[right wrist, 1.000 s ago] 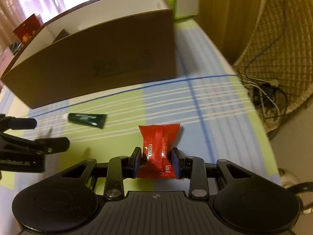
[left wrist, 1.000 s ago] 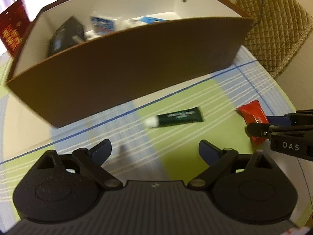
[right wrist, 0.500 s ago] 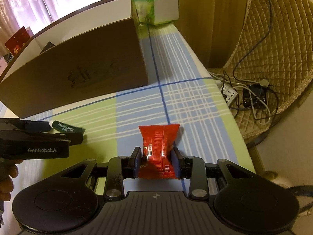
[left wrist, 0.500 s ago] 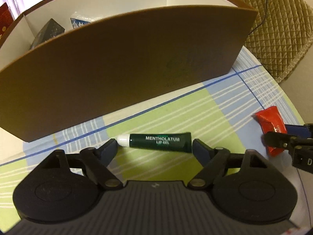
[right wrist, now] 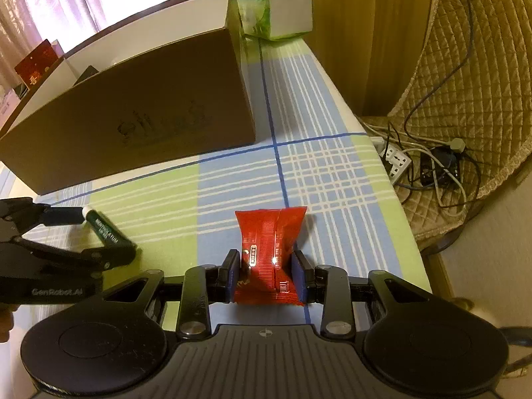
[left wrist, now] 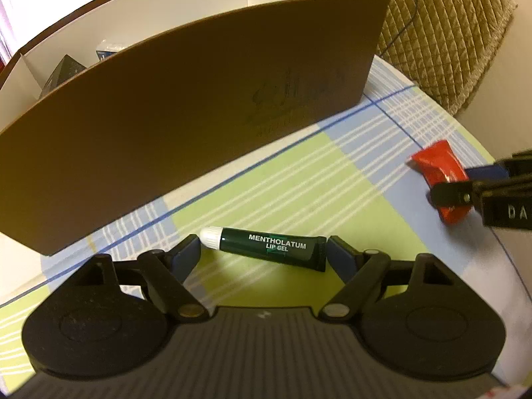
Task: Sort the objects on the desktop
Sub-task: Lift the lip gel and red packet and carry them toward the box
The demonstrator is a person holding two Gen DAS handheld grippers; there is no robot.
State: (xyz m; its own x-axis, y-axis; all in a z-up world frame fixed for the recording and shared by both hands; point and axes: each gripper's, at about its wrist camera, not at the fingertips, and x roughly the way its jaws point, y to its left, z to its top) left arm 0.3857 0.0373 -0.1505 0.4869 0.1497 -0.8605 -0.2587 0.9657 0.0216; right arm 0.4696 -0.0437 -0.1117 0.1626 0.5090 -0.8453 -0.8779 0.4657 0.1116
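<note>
A dark green Mentholatum lip gel tube (left wrist: 269, 248) with a white cap lies on the checked tablecloth, lengthwise between the open fingers of my left gripper (left wrist: 262, 254); whether the pads touch its ends is unclear. It also shows in the right wrist view (right wrist: 108, 232). My right gripper (right wrist: 266, 274) is shut on a red snack packet (right wrist: 269, 249), also seen in the left wrist view (left wrist: 439, 173). A brown box (left wrist: 199, 106) with white compartments stands behind, holding a dark box (left wrist: 61, 71) and a blue-white packet (left wrist: 108, 48).
Green tissue packs (right wrist: 276, 3) stand behind the box. The table's right edge (right wrist: 399, 206) drops to a quilted chair (right wrist: 472, 76) and a power strip with cables (right wrist: 419, 163). A red card (right wrist: 35, 66) stands at far left.
My left gripper has come down and forward so the lip gel tube now lies between its fingers. The right gripper has drawn back from the box, still holding the red packet.
</note>
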